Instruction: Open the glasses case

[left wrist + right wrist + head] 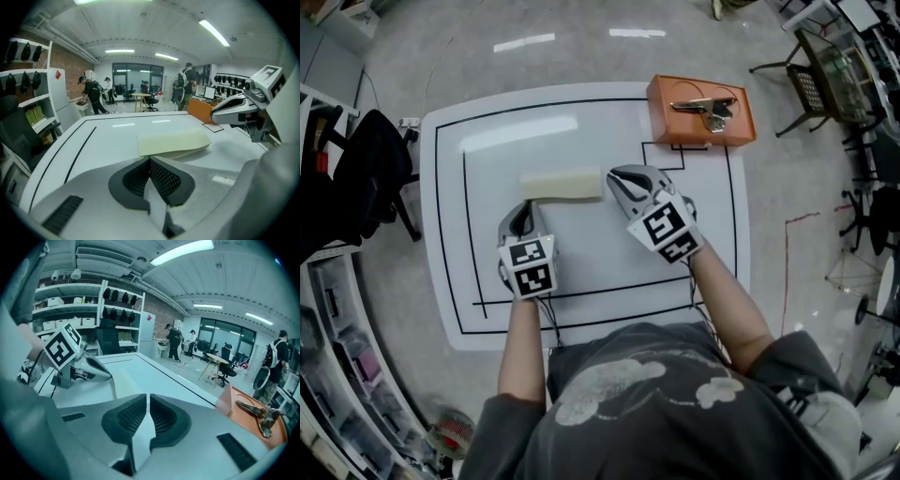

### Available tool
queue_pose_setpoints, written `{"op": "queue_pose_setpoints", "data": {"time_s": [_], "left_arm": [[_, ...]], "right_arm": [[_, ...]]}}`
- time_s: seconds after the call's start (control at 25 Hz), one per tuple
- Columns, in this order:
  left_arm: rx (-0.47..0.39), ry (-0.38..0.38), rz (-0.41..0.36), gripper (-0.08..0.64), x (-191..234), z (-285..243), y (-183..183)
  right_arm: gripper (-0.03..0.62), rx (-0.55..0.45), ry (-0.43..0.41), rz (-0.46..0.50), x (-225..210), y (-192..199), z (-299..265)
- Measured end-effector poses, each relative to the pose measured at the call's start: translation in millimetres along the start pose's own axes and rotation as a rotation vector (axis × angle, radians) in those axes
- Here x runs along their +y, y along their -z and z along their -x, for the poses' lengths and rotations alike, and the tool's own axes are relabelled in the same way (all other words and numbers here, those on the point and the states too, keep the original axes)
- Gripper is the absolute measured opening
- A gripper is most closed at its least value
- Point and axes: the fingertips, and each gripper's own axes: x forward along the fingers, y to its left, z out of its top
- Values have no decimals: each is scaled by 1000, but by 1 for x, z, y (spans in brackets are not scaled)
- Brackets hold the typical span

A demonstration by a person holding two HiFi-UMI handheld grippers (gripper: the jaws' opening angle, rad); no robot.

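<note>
The glasses case (562,183) is a cream, flat oblong lying shut in the middle of the white table (450,234). My left gripper (521,212) sits just in front of the case's left end, jaws shut with nothing between them. My right gripper (616,178) is at the case's right end, also shut and empty. In the left gripper view the case (173,142) lies just ahead of my left gripper (150,161), with the right gripper (233,109) beyond it to the right. In the right gripper view, the case (125,380) shows to the left beyond my right gripper (147,397).
An orange tray (741,117) with a metal tool (705,108) stands at the table's back right corner. Black lines mark the table top. A black chair (366,173) stands to the left, shelving and more chairs around; people stand far off in the room.
</note>
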Motion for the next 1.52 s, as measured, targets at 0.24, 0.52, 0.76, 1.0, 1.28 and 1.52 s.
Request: {"op": "queue_pose_setpoints", "data": {"time_s": [0.24,0.52,0.76,1.0,1.28,1.52], "left_arm": [[2,-1,-3,2,-1,0,0],[4,1,-4,2,-1,0,0],[3,4,-4,2,-1,-1,0],[5,6,-5,2,-1,-1,1],[4,7,-4,2,-2,-2,1],[4,12,-7,2,-2,-1,1]], "right_arm": [[179,36,-106,114,21,4,-13],[297,120,-127,306,38,25,-35],[245,115,-98,370,38,27,-39],[171,92,-124,335,37,15,-32],[77,47,-96,334,27,-2,-30],[46,45,-31,317,5,-17,-41]]}}
